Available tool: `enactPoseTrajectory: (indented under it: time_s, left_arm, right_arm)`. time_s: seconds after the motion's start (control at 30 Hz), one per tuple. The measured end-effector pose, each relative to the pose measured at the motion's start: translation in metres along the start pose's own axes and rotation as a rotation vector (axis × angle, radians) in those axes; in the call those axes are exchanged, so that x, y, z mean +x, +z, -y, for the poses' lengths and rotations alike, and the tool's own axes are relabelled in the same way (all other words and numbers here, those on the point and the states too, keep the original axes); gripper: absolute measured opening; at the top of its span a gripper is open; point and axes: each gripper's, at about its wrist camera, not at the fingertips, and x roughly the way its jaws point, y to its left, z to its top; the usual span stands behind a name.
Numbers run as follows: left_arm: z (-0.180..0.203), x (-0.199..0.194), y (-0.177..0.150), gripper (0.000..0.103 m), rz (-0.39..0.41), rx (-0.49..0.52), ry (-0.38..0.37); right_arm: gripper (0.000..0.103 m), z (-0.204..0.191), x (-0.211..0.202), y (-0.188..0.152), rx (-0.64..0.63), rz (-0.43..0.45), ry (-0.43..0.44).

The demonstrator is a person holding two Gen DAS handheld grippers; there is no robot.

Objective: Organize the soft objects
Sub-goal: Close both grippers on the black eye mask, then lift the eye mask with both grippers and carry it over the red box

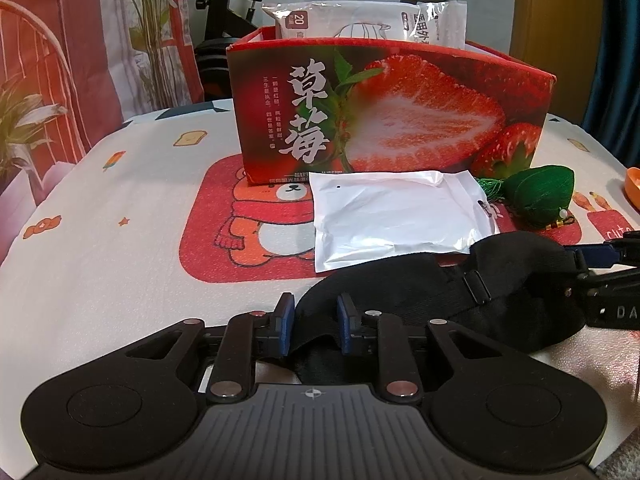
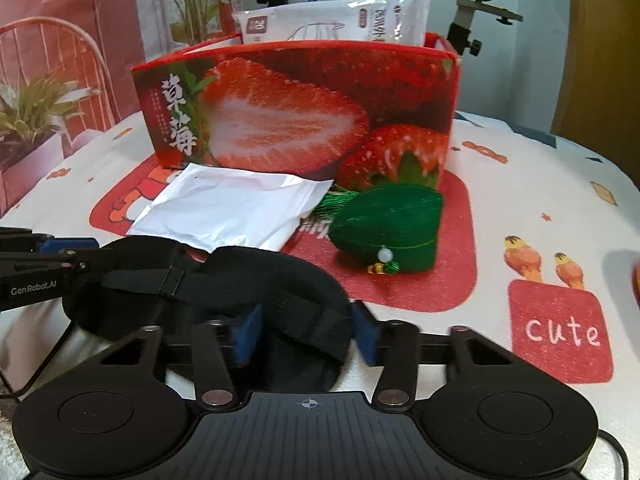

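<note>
A black eye mask [image 1: 500, 280] with an elastic strap lies across the near part of the table, between both grippers. My left gripper [image 1: 316, 316] is shut on its left end, the fabric filling the narrow gap between the blue pads. My right gripper [image 2: 308, 334] is shut on the mask's [image 2: 240, 280] right end, the cloth reaching both pads. Each gripper also shows from the side in the other view: the right gripper [image 1: 576, 268] and the left gripper [image 2: 80, 256]. Behind the mask lie a white pouch [image 1: 392, 216] and a green cloth sachet [image 2: 388, 224] with a tassel.
A red strawberry-printed box [image 1: 392, 108] stands open behind the pouch, with white packets [image 1: 360, 20] sticking out of it. An orange object [image 1: 632, 188] sits at the right edge. The table wears a white cloth [image 1: 120, 240] with cartoon prints. Plants and an exercise bike stand beyond the table.
</note>
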Motion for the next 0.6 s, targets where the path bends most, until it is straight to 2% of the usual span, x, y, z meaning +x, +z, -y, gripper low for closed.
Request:
enactPoseTrajectory:
  time_s: [0.07, 0.17, 0.33, 0.6]
  left_arm:
    - [0.000, -0.001, 0.000, 0.019, 0.002, -0.001, 0.002]
    - [-0.001, -0.003, 0.000, 0.013, 0.006, -0.009, 0.006]
    - [-0.005, -0.009, 0.004, 0.006, 0.015, -0.026, 0.005]
    - [-0.011, -0.030, 0.017, 0.005, 0.068, -0.040, 0.007]
  right_arm:
    - [0.023, 0.004, -0.004, -0.001, 0.015, 0.003, 0.003]
    - [0.012, 0.007, -0.013, -0.001, 0.022, 0.031, 0.002]
    - [0.008, 0.002, -0.033, 0.006, -0.013, 0.115, 0.012]
    - [0.007, -0.009, -0.053, 0.027, -0.069, 0.186, 0.040]
